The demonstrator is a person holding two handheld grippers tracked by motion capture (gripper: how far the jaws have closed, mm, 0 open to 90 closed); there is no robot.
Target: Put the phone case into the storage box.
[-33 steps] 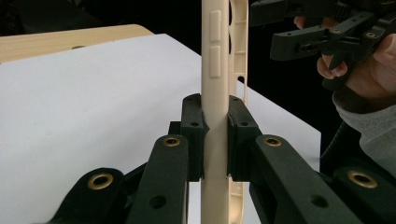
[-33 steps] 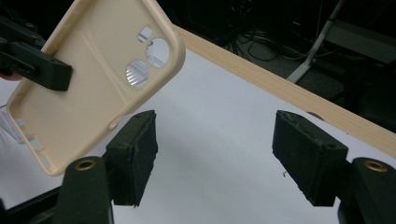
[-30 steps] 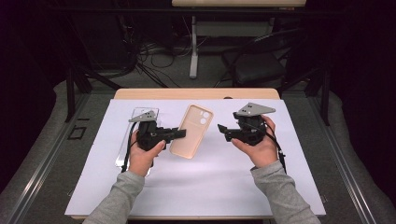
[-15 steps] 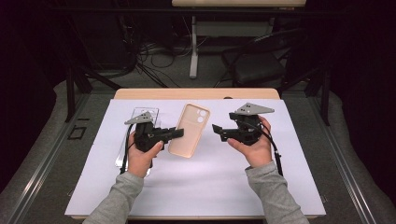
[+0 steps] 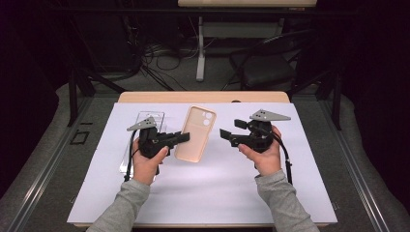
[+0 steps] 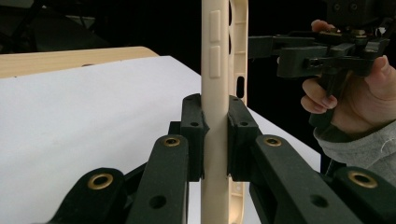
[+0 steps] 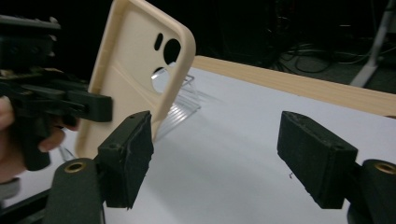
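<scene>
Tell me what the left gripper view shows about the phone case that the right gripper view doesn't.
The left gripper view sees the phone case edge-on: the side buttons, and the left gripper with both pads clamped on one long edge.

The right gripper view sees the case's hollow inside, with the camera holes near the top, a clear stand behind it, and the right gripper open with nothing between the pads.

Both show the beige case held up above the white sheet, with the other hand's gripper beside it.
</scene>
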